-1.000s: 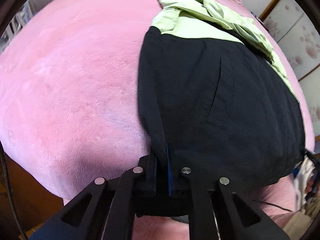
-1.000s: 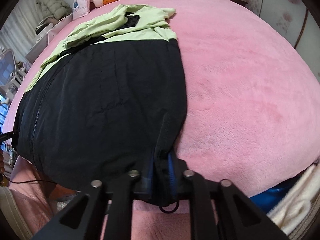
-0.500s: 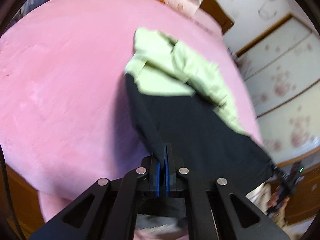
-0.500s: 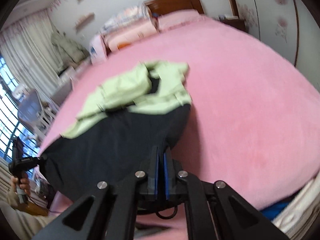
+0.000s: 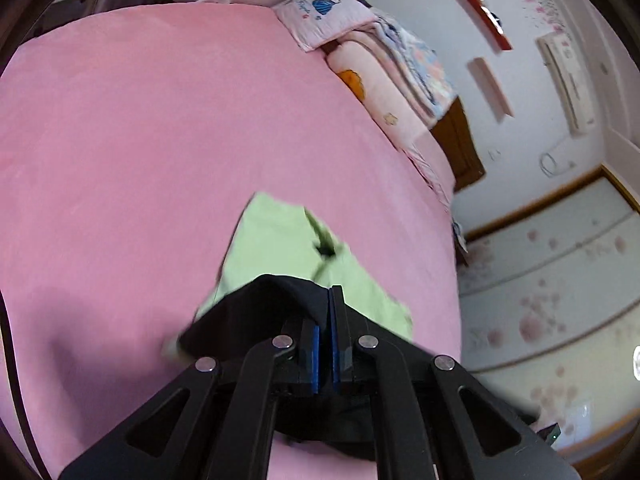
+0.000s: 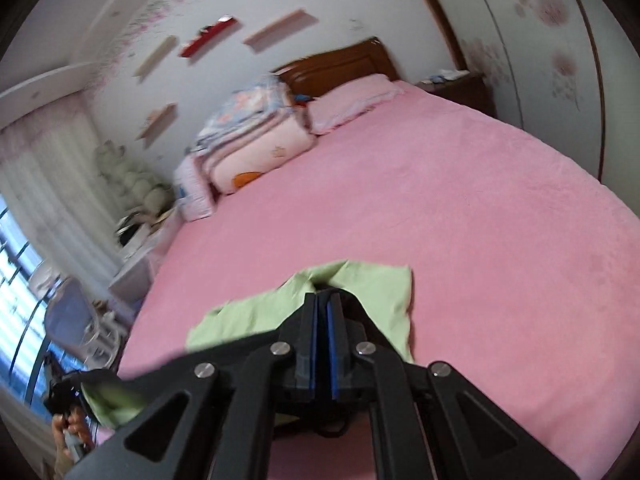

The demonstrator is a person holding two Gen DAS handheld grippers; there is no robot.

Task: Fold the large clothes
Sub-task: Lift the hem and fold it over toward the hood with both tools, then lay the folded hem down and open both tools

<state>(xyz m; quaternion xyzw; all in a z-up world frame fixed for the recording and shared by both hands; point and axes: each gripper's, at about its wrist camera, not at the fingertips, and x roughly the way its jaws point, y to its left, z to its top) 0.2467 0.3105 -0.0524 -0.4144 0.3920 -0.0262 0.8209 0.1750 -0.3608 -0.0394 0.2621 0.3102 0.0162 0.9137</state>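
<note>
A large black and light-green jacket [image 5: 288, 248] lies partly on the pink bed [image 5: 140, 140]. My left gripper [image 5: 325, 300] is shut on its black hem, which drapes over the fingers, lifted above the bed. My right gripper [image 6: 322, 304] is shut on the other black hem corner, also lifted. The green upper part of the jacket [image 6: 372, 288] shows beyond the right fingers. Most of the black body hangs below the grippers, hidden. The left gripper shows small at the lower left of the right wrist view [image 6: 64, 394], held by a hand.
Folded quilts [image 6: 256, 136] and a pink pillow [image 6: 352, 100] are stacked at the wooden headboard [image 6: 340, 64]. A white side table and chair [image 6: 80, 320] stand by the window. Floral wardrobe doors [image 5: 560, 280] line the right wall.
Both grippers have risen and moved forward toward the headboard, carrying the black hem up over the jacket. The black body has dropped out of view; only the green top shows ahead.
</note>
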